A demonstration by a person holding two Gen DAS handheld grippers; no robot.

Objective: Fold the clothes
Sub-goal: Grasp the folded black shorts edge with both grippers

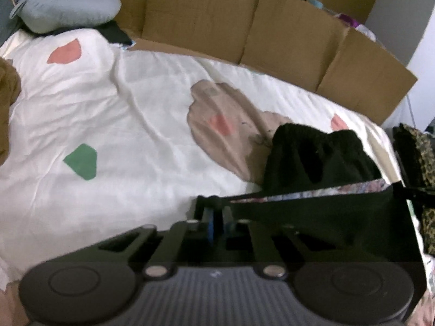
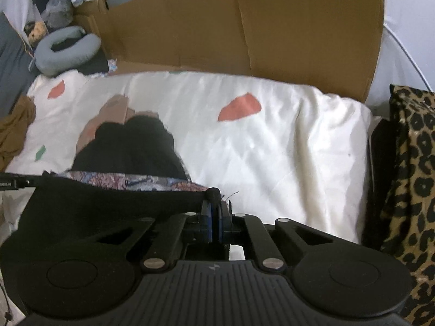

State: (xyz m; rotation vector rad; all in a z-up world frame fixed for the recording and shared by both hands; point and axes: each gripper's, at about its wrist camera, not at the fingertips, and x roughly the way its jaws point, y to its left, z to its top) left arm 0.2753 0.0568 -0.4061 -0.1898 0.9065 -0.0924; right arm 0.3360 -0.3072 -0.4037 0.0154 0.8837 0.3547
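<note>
A black garment (image 1: 320, 212) with a patterned lining edge hangs stretched between my two grippers above the white bed cover (image 1: 122, 125). My left gripper (image 1: 216, 206) is shut on one corner of it. My right gripper (image 2: 216, 198) is shut on the other corner, and the black cloth (image 2: 108, 203) runs off to its left. The garment's far end (image 1: 318, 154) rests bunched on the bed, over a beige garment (image 1: 225, 125). The same black bunch (image 2: 130, 146) and beige garment (image 2: 114, 108) show in the right wrist view.
A brown cardboard sheet (image 1: 244, 24) stands along the bed's far side. A grey neck pillow (image 1: 68, 8) lies at the far left corner. A brown garment (image 2: 13, 133) lies at the left edge. A leopard-print cloth (image 2: 410, 176) hangs at the right.
</note>
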